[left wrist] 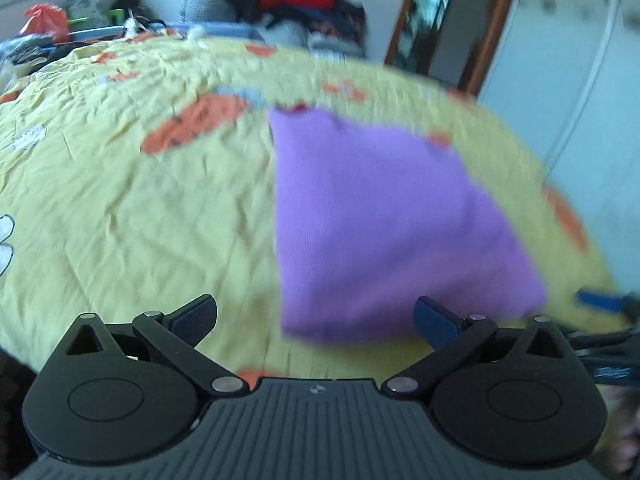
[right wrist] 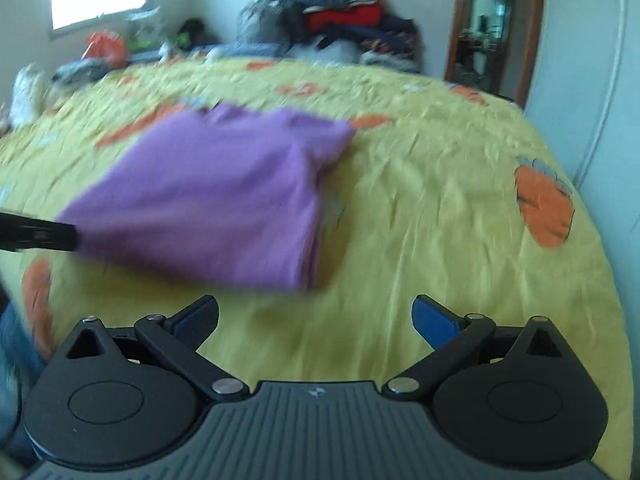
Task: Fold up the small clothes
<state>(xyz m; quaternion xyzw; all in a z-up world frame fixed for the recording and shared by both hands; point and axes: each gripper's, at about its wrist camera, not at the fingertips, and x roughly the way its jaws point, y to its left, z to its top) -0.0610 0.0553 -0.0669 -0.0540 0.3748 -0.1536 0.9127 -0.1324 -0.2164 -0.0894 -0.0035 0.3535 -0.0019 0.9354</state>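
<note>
A purple garment (left wrist: 384, 220) lies folded into a rough rectangle on the yellow bedspread (left wrist: 132, 208). It also shows in the right wrist view (right wrist: 216, 196), ahead and to the left. My left gripper (left wrist: 316, 320) is open and empty, just short of the garment's near edge. My right gripper (right wrist: 316, 320) is open and empty, above bare bedspread (right wrist: 420, 208) to the right of the garment. The left gripper's tip (right wrist: 40, 234) shows at the garment's left corner in the right wrist view. Both views are blurred.
The bedspread has orange carrot prints (right wrist: 544, 208). A pile of clothes (right wrist: 340, 8) sits beyond the bed's far edge. A white wardrobe (right wrist: 592, 60) and a wooden door frame (right wrist: 532, 28) stand on the right. An orange bag (left wrist: 44, 20) lies at far left.
</note>
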